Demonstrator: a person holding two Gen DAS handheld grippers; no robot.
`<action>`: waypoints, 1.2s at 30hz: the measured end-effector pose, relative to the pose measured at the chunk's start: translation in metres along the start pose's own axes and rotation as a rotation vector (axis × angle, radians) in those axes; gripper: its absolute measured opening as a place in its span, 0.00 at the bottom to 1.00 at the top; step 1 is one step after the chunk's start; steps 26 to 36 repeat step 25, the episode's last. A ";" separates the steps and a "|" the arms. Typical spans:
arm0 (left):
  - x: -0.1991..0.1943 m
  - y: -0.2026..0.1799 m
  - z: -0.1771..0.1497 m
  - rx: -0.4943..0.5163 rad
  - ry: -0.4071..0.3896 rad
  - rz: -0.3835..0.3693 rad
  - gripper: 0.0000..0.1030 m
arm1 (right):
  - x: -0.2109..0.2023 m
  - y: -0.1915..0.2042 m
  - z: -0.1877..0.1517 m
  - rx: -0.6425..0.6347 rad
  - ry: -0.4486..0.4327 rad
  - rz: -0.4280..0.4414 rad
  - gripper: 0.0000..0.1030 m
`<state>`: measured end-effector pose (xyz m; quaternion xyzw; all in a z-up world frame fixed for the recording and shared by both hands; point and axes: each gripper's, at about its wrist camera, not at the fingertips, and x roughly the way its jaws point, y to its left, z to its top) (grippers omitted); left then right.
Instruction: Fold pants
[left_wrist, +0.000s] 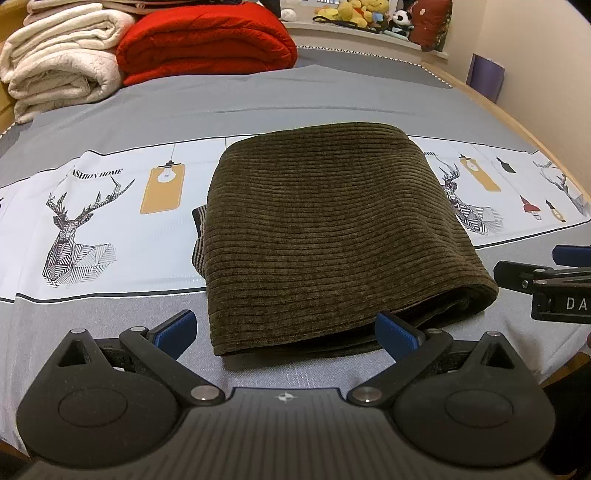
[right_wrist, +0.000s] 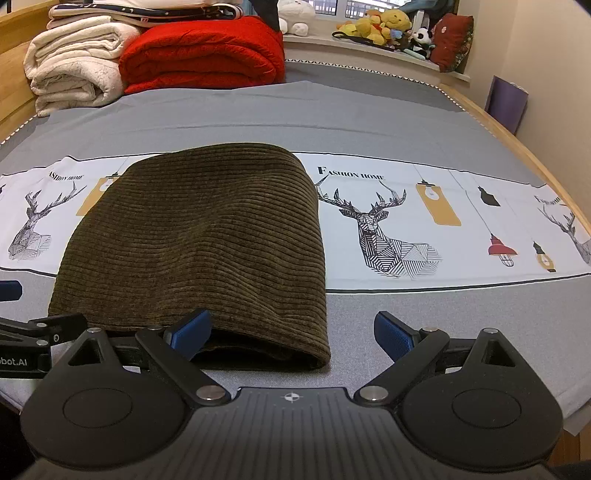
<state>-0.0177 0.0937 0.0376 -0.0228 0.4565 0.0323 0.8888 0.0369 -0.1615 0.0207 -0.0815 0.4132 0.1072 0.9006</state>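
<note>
The olive-brown corduroy pants lie folded into a thick rectangle on the bed, also in the right wrist view. A striped lining edge peeks out at their left side. My left gripper is open at the near edge of the pants, its blue pads spread wide and holding nothing. My right gripper is open at the near right corner of the pants, holding nothing. The right gripper shows at the right edge of the left wrist view; the left gripper shows at the left edge of the right wrist view.
The bed has a grey sheet with a white deer-print band. Folded cream blankets and a red quilt are stacked at the far left. Plush toys sit on a far ledge. A wooden bed edge runs along the right.
</note>
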 end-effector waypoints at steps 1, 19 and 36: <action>0.000 0.000 0.000 0.000 0.000 0.000 1.00 | 0.000 0.000 0.000 0.000 0.000 0.000 0.93; 0.000 -0.001 0.000 0.008 -0.002 -0.009 1.00 | 0.001 0.000 -0.001 -0.001 0.000 0.003 0.93; 0.000 -0.001 -0.001 0.016 -0.009 -0.007 1.00 | 0.002 0.001 -0.001 -0.001 0.003 0.001 0.93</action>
